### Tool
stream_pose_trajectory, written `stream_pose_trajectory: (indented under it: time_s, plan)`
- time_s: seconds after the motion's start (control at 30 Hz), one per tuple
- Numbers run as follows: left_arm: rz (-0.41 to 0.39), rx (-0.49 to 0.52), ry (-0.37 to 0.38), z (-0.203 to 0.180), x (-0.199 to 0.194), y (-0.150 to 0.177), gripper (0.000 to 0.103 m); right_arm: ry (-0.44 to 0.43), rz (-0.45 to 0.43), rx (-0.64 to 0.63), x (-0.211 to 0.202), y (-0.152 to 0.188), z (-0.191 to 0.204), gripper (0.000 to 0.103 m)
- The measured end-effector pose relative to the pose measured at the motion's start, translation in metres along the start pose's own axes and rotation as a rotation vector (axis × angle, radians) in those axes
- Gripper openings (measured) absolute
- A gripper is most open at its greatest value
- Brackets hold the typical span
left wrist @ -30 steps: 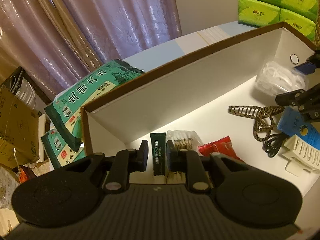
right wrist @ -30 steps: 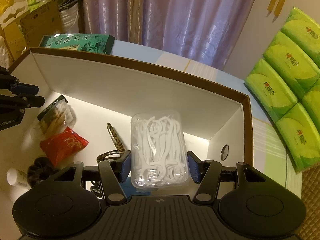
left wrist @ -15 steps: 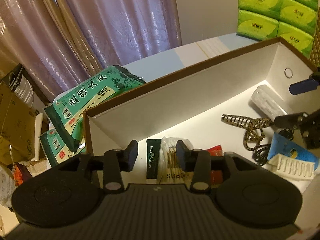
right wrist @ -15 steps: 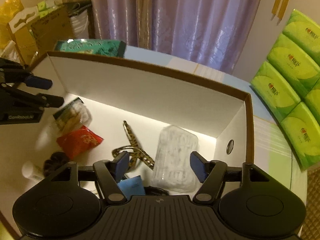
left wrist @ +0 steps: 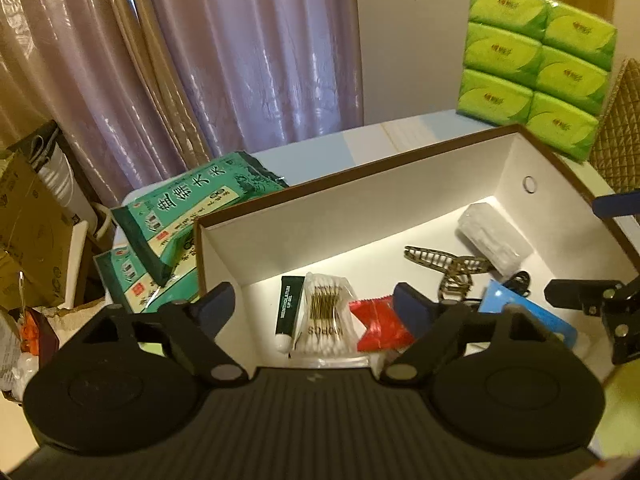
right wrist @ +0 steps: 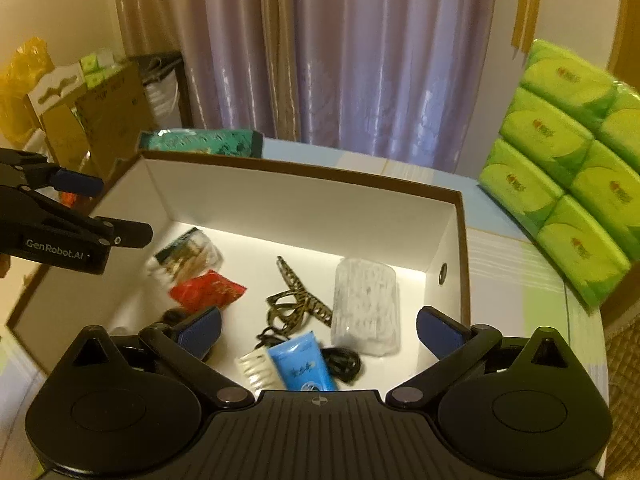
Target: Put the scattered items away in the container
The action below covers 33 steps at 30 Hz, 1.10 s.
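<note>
The white box with a brown rim (left wrist: 360, 208) (right wrist: 304, 208) holds everything. My left gripper (left wrist: 314, 306) (right wrist: 108, 210) hovers above its left end, its jaws opening with nothing pressed between them. Below it lie a green lip balm tube (left wrist: 289, 308), a cotton swab bag (left wrist: 326, 316) (right wrist: 188, 256) and a red packet (left wrist: 378, 324) (right wrist: 206, 290). Over the right end my right gripper (right wrist: 320, 326) (left wrist: 588, 248) is also opening and empty. The clear floss pick box (right wrist: 366, 306) (left wrist: 494, 238) rests on the floor by a leopard hair claw (right wrist: 296, 300), a blue tube (right wrist: 302, 366) and a black cable (right wrist: 340, 362).
Green tissue packs (right wrist: 568, 200) (left wrist: 536, 64) are stacked right of the box. Green rice bags (left wrist: 192, 208) lie against its left end. Cardboard boxes (left wrist: 28, 232) stand beyond the table's left edge, with curtains behind. A white comb (right wrist: 256, 368) lies inside the box.
The left gripper let go of the lip balm tube and the right one let go of the floss pick box. Both opened wide and drew up and back from the box floor.
</note>
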State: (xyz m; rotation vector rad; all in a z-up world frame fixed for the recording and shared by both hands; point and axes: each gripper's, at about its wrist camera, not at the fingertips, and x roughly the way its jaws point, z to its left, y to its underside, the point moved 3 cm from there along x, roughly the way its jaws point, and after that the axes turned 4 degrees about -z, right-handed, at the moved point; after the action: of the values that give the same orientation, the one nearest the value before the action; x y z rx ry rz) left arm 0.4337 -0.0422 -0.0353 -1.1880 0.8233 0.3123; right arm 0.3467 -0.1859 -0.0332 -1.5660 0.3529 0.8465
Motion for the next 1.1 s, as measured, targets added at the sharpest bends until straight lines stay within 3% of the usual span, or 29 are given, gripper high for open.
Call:
stream_pose_trajectory:
  time_s: [0.27, 0.7, 1.1]
  plan:
    - [-0.090, -0.036, -0.004, -0.007, -0.059, 0.012, 0.098, 0.022, -0.056, 0.032, -0.045, 0.021, 0.007, 0.101]
    - [-0.195, -0.084, -0.024, -0.026, -0.161, 0.044, 0.100, 0.064, -0.095, 0.068, -0.114, 0.056, 0.027, 0.101]
    - [-0.154, -0.142, -0.044, -0.058, -0.217, 0.086, 0.100, 0.055, -0.112, 0.079, -0.166, 0.088, 0.037, 0.101]
